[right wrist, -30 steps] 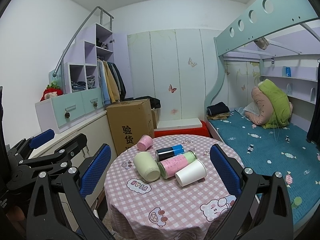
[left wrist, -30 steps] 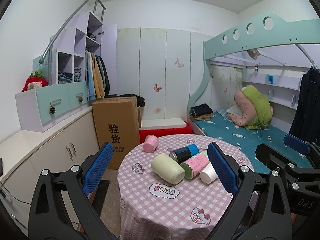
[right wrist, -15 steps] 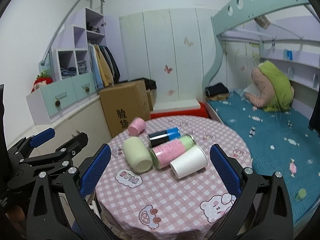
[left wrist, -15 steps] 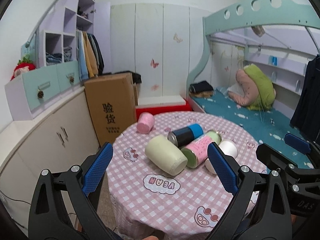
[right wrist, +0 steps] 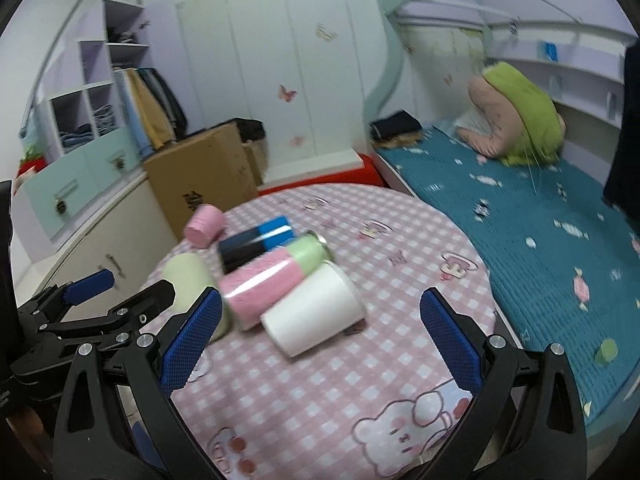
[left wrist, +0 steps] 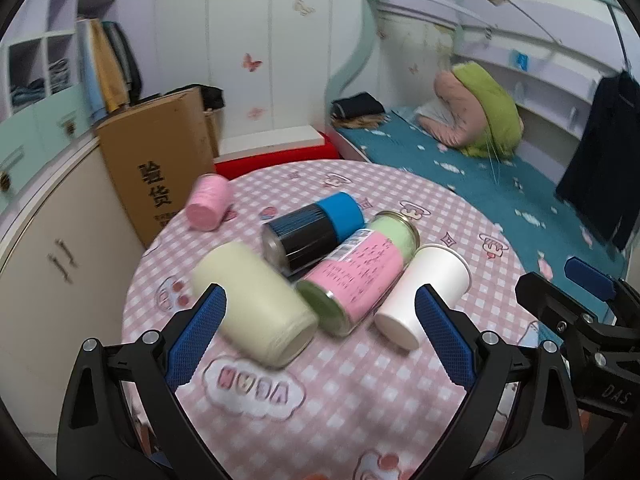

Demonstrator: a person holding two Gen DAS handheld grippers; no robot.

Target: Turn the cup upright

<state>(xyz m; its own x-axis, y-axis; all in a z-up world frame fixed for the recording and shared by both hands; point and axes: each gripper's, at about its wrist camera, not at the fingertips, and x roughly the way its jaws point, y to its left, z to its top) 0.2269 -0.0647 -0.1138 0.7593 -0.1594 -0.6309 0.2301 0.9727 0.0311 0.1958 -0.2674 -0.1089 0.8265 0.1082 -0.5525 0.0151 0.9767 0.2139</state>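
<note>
Both grippers close in on the toppled cups, jaws spread and empty.

Compared with a second ago the round table (left wrist: 400, 420) fills far more of both wrist views, so the two tools have come forward and down toward the cluster; nothing is touched yet and every cup lies on its side. The left gripper (left wrist: 320, 334) is wide open, with the cream cup (left wrist: 252, 308) lying just ahead of its left finger and the pink-and-green can (left wrist: 352, 276) straight ahead. The right gripper (right wrist: 318, 342) is equally spread, and the white paper cup (right wrist: 312, 316) lies directly ahead between its fingers, near but apart. Farther out lie the black-and-blue can (left wrist: 312, 228) and the small pink cup (left wrist: 208, 202). I judge this the approach stage, with the white cup the likely first pick.
</note>
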